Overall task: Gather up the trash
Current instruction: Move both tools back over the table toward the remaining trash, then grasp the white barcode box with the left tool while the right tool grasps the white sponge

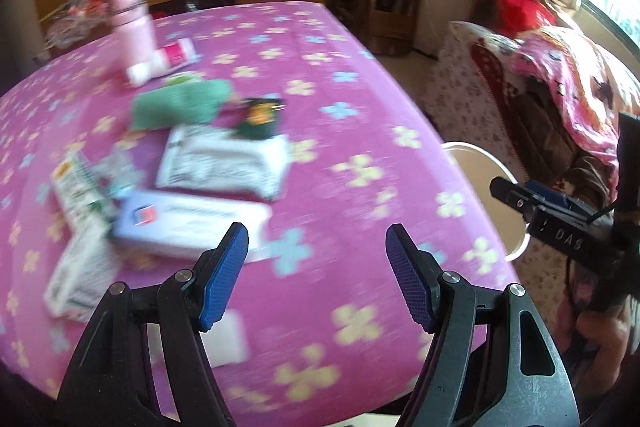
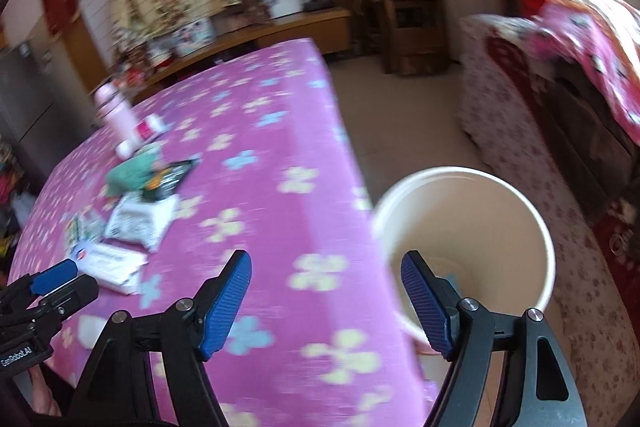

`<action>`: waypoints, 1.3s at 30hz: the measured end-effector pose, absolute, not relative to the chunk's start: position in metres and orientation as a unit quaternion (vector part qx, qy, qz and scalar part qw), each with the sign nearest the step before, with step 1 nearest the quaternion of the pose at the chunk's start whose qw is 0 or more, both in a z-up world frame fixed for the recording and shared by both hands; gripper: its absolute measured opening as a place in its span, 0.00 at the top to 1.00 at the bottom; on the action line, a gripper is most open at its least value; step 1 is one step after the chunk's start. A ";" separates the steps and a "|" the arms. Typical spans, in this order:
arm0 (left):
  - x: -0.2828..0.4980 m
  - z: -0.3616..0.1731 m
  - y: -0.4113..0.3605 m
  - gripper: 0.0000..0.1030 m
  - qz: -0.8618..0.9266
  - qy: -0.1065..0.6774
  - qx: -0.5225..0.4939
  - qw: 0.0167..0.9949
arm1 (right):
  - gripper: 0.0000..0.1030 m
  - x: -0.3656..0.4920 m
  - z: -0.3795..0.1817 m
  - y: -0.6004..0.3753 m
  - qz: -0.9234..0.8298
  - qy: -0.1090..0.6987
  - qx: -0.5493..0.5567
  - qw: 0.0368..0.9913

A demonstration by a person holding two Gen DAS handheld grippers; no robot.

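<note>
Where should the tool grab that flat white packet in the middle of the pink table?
Probably by its near long edge, coming from above. The white packet lies flat on the tablecloth, so a finger must slide under an edge. Its far edge is crowded by the dark wrapper. The left tool hangs open, nearest.

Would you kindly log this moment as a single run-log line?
left gripper: open, empty | right gripper: open, empty | white bin: beside table | white packet: on table

Right gripper fingers apart, above bucket rim.
</note>
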State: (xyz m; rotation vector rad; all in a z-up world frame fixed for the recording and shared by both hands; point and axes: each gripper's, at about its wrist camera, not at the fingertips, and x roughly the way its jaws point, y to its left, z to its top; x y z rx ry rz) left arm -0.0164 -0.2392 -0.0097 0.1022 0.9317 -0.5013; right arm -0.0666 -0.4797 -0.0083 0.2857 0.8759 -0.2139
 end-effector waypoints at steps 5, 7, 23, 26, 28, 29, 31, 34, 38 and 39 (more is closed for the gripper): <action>-0.014 -0.012 -0.172 0.32 -0.207 0.447 0.037 0.870 | 0.27 -0.044 -0.013 -0.427 -0.036 0.436 0.117 0.892; -0.014 -0.012 -0.147 0.32 -0.196 0.444 0.034 0.874 | 0.27 -0.034 -0.017 -0.404 -0.009 0.443 0.107 0.890; 0.022 -0.043 -0.056 0.32 -0.150 0.457 0.035 0.876 | 0.27 -0.019 -0.054 -0.273 0.136 0.507 0.072 0.848; 0.030 -0.051 -0.062 0.32 -0.156 0.463 0.050 0.871 | 0.27 -0.020 -0.060 -0.257 0.143 0.510 0.065 0.846; 0.033 -0.055 -0.065 0.32 -0.153 0.464 0.059 0.871 | 0.27 -0.022 -0.063 -0.249 0.134 0.512 0.059 0.847; 0.035 -0.058 -0.066 0.32 -0.152 0.464 0.061 0.871 | 0.27 -0.021 -0.064 -0.247 0.130 0.512 0.057 0.847; 0.038 -0.062 -0.069 0.33 -0.154 0.469 0.059 0.867 | 0.27 -0.022 -0.067 -0.240 0.125 0.513 0.057 0.847; 0.044 -0.067 -0.068 0.53 -0.145 0.486 0.040 0.861 | 0.27 -0.023 -0.071 -0.232 0.121 0.516 0.061 0.846; 0.047 -0.068 -0.066 0.65 -0.143 0.501 0.009 0.854 | 0.27 -0.023 -0.076 -0.222 0.122 0.515 0.075 0.845; 0.046 -0.067 -0.065 0.67 -0.144 0.503 0.005 0.852 | 0.27 -0.023 -0.077 -0.218 0.126 0.516 0.074 0.844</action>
